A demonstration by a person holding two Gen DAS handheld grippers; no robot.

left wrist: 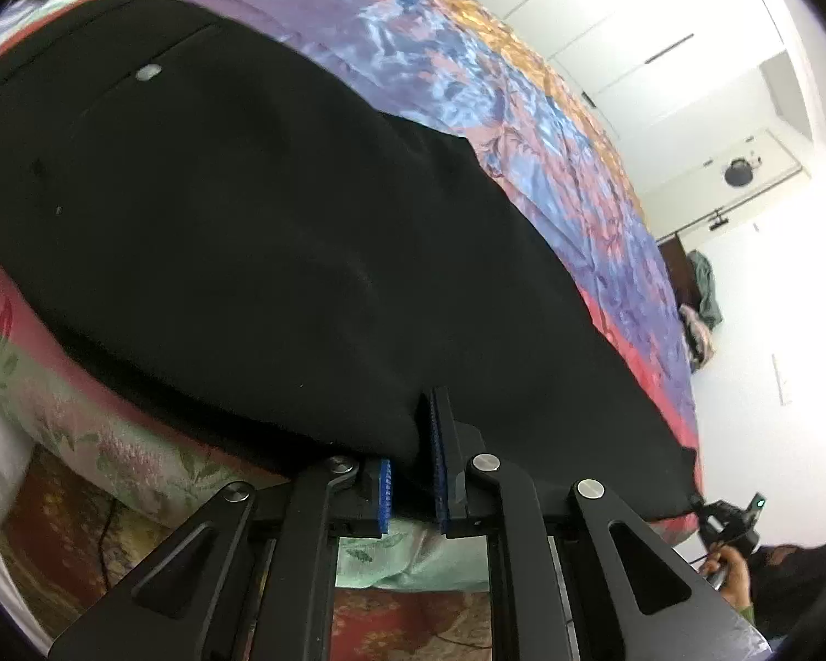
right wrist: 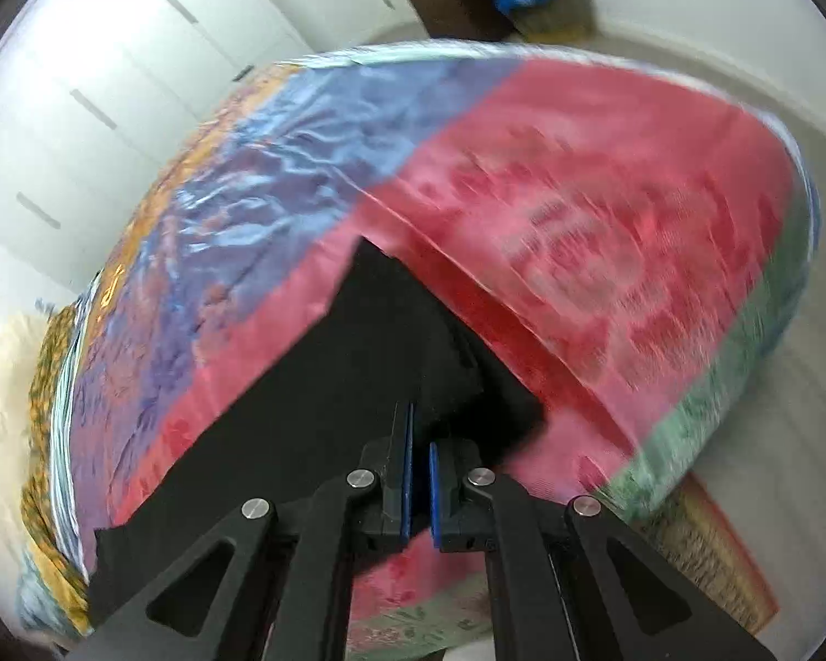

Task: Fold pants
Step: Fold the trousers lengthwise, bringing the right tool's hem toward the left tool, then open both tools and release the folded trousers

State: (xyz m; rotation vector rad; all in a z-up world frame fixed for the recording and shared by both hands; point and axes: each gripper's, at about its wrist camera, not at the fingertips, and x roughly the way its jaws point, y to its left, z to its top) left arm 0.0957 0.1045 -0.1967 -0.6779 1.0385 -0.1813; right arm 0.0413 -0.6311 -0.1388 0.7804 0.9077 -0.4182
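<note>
My left tongs (left wrist: 413, 473) pinch the near hem of the pants (left wrist: 259, 231) at the bed (left wrist: 550, 121) edge | my right tongs (right wrist: 419, 473) pinch a pants (right wrist: 358, 341) corner, blurred | one pair of black pants, flat on quilt | bare quilt beyond, white wardrobe (right wrist: 110, 82) far.

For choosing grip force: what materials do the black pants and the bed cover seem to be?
Black pants: soft matte cloth, maybe cotton; no shine, gentle dents. Bed cover: glossy, satin-like cloth; bright highlights on its fine wrinkles.
</note>
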